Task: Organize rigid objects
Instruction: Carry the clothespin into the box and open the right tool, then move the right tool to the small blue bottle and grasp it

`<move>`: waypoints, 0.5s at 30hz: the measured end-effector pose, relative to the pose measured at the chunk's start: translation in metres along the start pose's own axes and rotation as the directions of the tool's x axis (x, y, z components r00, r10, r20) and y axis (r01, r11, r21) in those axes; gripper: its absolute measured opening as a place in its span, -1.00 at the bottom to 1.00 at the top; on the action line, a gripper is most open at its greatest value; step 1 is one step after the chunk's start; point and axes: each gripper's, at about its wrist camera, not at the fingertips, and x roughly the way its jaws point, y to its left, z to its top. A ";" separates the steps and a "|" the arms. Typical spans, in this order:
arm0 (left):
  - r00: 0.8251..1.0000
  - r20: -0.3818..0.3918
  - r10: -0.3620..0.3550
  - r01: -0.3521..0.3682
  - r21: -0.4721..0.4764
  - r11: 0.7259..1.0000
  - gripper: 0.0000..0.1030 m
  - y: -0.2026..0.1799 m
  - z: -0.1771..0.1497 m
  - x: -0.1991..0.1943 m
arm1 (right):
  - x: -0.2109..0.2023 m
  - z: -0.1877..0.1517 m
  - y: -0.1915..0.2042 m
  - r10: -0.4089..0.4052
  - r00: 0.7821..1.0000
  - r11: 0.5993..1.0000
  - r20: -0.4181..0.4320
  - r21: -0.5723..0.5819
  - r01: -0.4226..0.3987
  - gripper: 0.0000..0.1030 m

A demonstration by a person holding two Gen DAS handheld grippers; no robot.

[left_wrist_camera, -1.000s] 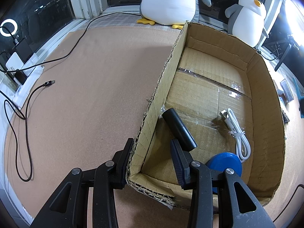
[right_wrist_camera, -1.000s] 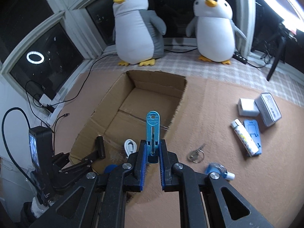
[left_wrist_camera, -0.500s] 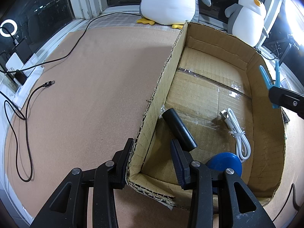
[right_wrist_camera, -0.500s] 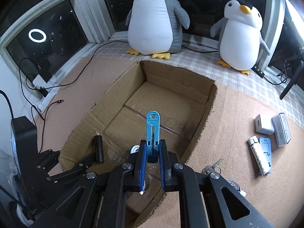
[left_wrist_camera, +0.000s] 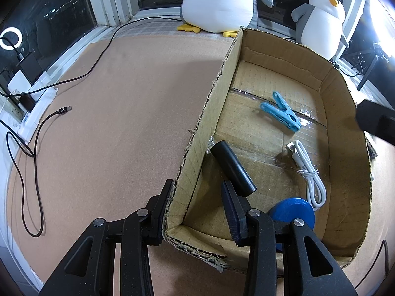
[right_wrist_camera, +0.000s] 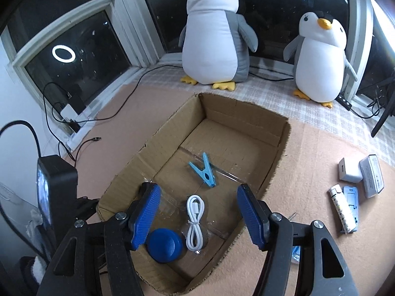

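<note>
Clothespin (right_wrist_camera: 204, 171) lies in box (right_wrist_camera: 276, 162), right tool (right_wrist_camera: 201, 218) opening.

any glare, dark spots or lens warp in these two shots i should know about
Left wrist view: blown-out white glare at the upper right edge, fisheye bending the cardboard box walls, a ring light reflection in the dark window. Right wrist view: the same reflection, glare at the top right, black vignette corners; the blue clothespin stays sharp.

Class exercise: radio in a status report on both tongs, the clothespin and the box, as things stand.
Left tongs clamped on the cardboard box wall. Right tongs opening, nothing between them. Blue clothespin lying on the box floor. Nothing in the way.
</note>
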 end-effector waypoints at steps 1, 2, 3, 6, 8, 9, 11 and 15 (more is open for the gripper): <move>1.000 0.000 0.000 0.000 -0.001 1.000 -0.19 0.000 0.000 0.000 | -0.004 -0.001 -0.002 -0.001 1.000 1.000 0.006 0.005 0.001 0.18; 1.000 0.000 0.000 0.000 0.000 1.000 -0.19 0.000 0.000 0.000 | -0.007 -0.001 -0.004 -0.003 1.000 1.000 0.009 0.011 0.003 0.18; 1.000 0.000 0.000 0.000 0.000 1.000 -0.19 0.000 0.000 0.000 | -0.011 -0.003 -0.008 -0.008 1.000 1.000 0.015 0.020 0.007 0.18; 1.000 0.000 -0.002 0.002 -0.002 1.000 -0.19 0.001 0.000 0.000 | -0.024 -0.010 -0.020 -0.021 0.999 0.999 0.026 0.045 0.020 0.18; 1.000 0.000 -0.005 0.005 -0.003 1.000 -0.19 0.002 0.000 0.000 | -0.036 -0.018 -0.033 -0.032 0.999 0.997 0.039 0.077 0.029 0.19; 1.000 0.000 -0.006 0.006 -0.004 1.000 -0.19 0.002 0.000 0.000 | -0.043 -0.024 -0.043 -0.040 0.998 0.994 0.043 0.104 0.035 0.19; 1.000 0.001 -0.006 0.006 -0.005 1.000 -0.19 0.002 0.000 0.000 | -0.052 -0.034 -0.060 -0.062 0.997 0.987 0.045 0.151 0.055 0.19; 1.000 0.003 -0.002 0.002 -0.004 1.000 -0.19 0.001 -0.001 0.000 | -0.055 -0.053 -0.092 -0.128 0.992 0.967 0.005 0.222 0.124 0.20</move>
